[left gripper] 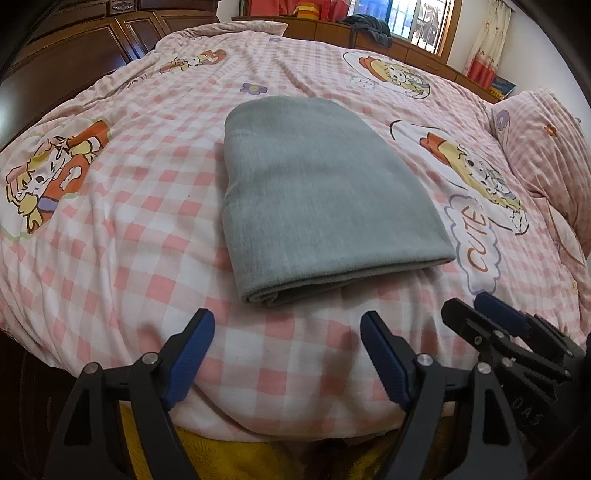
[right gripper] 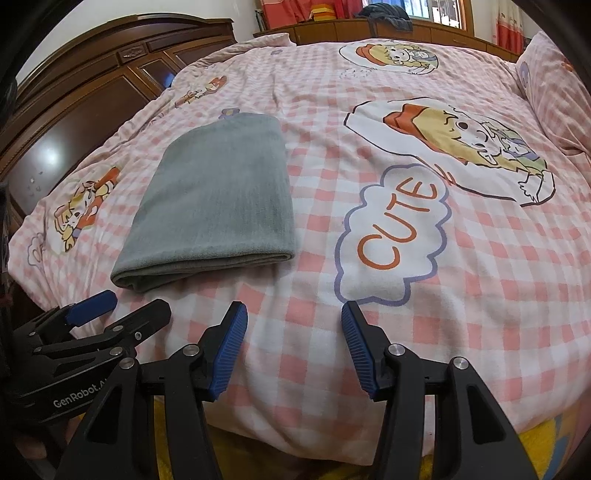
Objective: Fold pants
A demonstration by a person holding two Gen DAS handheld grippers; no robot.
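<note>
Folded pants [left gripper: 317, 192] — flat on quilt [left gripper: 147, 221]

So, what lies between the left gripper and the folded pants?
Only bare checked quilt separates the left gripper from the grey pants, in the left wrist view.

One pair of grey pants [left gripper: 317, 192], folded into a single bundle, on one bed [left gripper: 155, 229]. Two tools: the left tool [left gripper: 287, 356] and the right tool [right gripper: 294, 347], two blue-padded fingers apiece, four pads in all. One pink checked pillow [left gripper: 546, 155] at the far right. Four cartoon character prints counted on the cover, plus one "CUTE" cloud [right gripper: 395, 236]. One window [left gripper: 417, 22] beyond.
</note>
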